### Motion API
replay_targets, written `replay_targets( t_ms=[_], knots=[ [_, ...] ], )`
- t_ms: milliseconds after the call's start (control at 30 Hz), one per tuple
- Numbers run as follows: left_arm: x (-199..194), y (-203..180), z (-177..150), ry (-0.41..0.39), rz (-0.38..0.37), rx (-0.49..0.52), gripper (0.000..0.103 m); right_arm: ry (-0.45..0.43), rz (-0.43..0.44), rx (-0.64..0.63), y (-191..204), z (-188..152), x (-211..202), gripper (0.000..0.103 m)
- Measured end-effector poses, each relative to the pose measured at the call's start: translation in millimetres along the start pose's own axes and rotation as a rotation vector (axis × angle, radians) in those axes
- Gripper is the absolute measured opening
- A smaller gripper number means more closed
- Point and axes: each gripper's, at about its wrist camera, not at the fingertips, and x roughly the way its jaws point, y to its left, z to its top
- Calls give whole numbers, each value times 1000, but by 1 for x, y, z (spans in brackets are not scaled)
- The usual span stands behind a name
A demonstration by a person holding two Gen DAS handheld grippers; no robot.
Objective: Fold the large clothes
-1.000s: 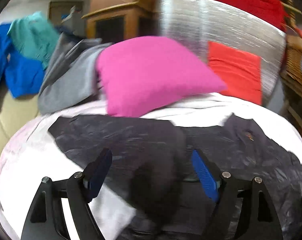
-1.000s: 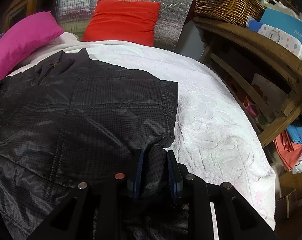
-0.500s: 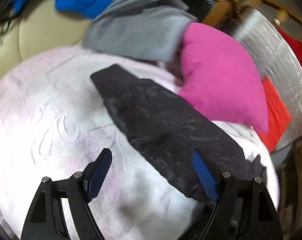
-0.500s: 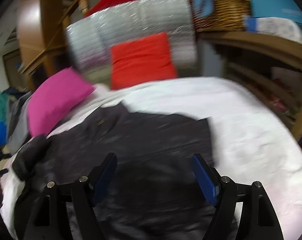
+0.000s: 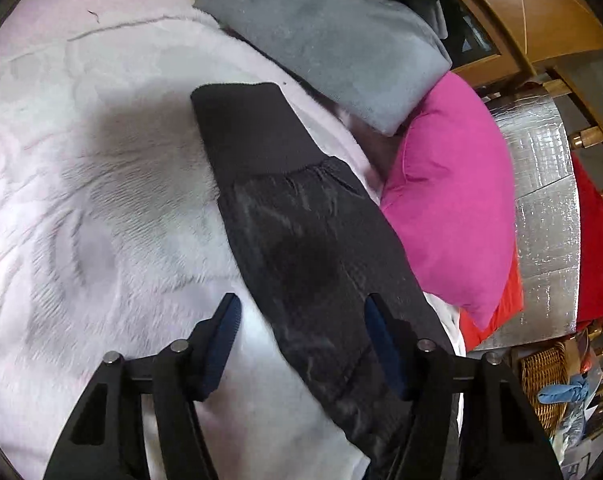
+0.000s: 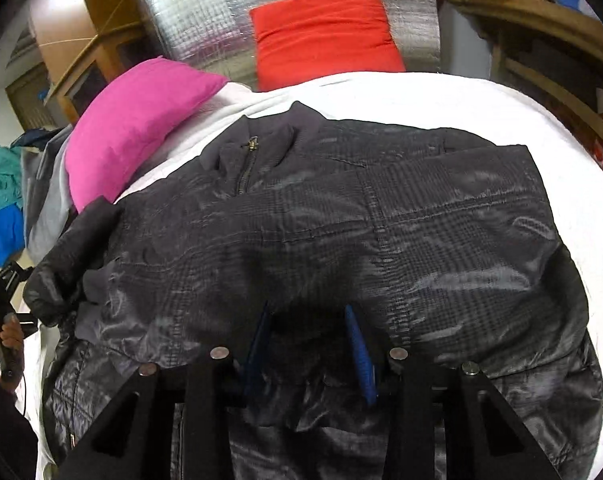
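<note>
Since the earlier frame, both grippers have released and repositioned. Left wrist view: left gripper [image 5: 299, 320] hangs over the jacket sleeve [image 5: 301, 248] on the white blanket [image 5: 101, 200], jaws spread, apparently ready to fold it inward. Right wrist view: right gripper [image 6: 309, 332] hovers low over the jacket [image 6: 341, 240] body, jaws parted, holding nothing.

Left tongs [image 5: 301, 332] black, angular, blue pads, silver screw heads, right tongs [image 6: 309, 340] alike, bare-skinned hand [image 6: 3, 340]
</note>
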Motion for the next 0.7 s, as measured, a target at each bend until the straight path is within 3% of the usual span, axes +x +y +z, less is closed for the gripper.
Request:
replay_targets(
  t_ms=[67,100,133,200,333,433,600,700],
  knots=[
    [1,-5,4,-19,-9,24,62,-7,-12,-17,2,-1,1,41],
    [4,-7,7,-17,-8,34,53,-11,-15,-23,3,-2,2,41],
    [8,-8,9,-12,-1,39,37,-16,-15,-26,2,-3,2,41],
    [15,-5,10,-5,44,46,13,-33,-7,-23,-1,-8,4,41],
    [8,-14,8,-25,74,84,7,-89,-22,-60,-1,-22,1,41],
    [-12,-41,2,-71,80,168,6,-89,-63,-94,5,-24,1,41],
    [-56,-105,-24,-127,-2,307,5,-26,-58,-2,2,-13,-14,41],
    [-78,-143,-51,-157,-46,420,5,-51,-78,45,-1,-9,-39,41]
  ],
)
